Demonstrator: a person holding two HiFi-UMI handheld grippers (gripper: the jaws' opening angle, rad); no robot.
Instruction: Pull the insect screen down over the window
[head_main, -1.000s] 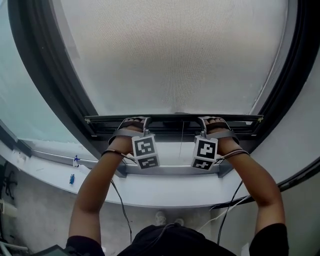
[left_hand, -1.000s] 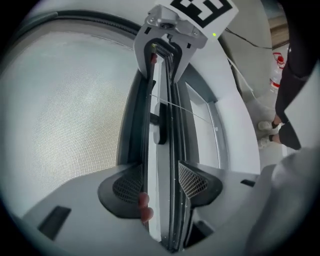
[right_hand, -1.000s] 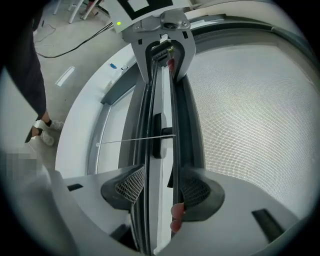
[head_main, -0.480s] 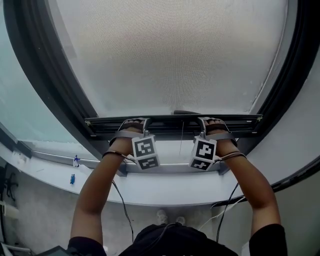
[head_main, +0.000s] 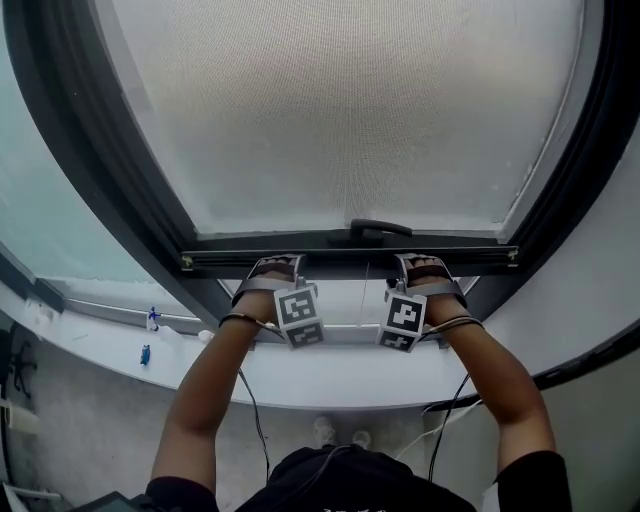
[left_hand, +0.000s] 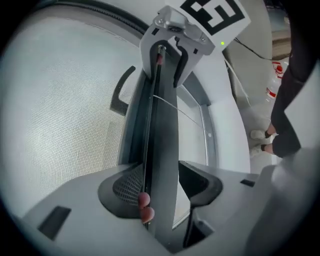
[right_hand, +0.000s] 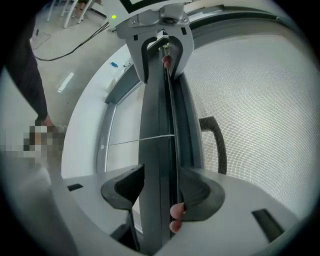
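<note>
Head view: insect screen (head_main: 350, 110) fills most of the window frame (head_main: 90, 150). Its bottom bar (head_main: 350, 258) sits low, a narrow open strip left between it and the sill (head_main: 330, 375). A dark handle (head_main: 380, 228) is on the bar near the middle, and a thin cord (head_main: 365, 290) hangs below. Both arms reach up. Left claw (head_main: 275, 265) is on the bar left of centre and right claw (head_main: 425, 263) is right of centre, with the handle between them. The marker cubes face the camera.

Left gripper view: left claw (left_hand: 157, 167) is clenched on the bottom bar (left_hand: 162, 125). The bar runs straight through between the jaws, with the jaw tips against both its sides. The person's fingertips (left_hand: 144, 201) show beside the bar at the left jaw. The mesh (left_hand: 65, 115) and handle (left_hand: 120, 92) are to the left of the bar, and the cord (left_hand: 175, 107) crosses to the right. The right claw (left_hand: 164, 65) is at the far end, astride the same bar. A shoe (left_hand: 259, 135) shows on the floor at right.

Right gripper view: right claw (right_hand: 161, 172) is clenched on the bar (right_hand: 157, 115), which fills the gap between the jaws. Fingertips (right_hand: 176, 212) show at the right jaw. The mesh (right_hand: 250, 90) and handle (right_hand: 217, 137) are on the right, the cord (right_hand: 135, 142) on the left. The left claw (right_hand: 161, 55) is at the far end on the bar.
</note>
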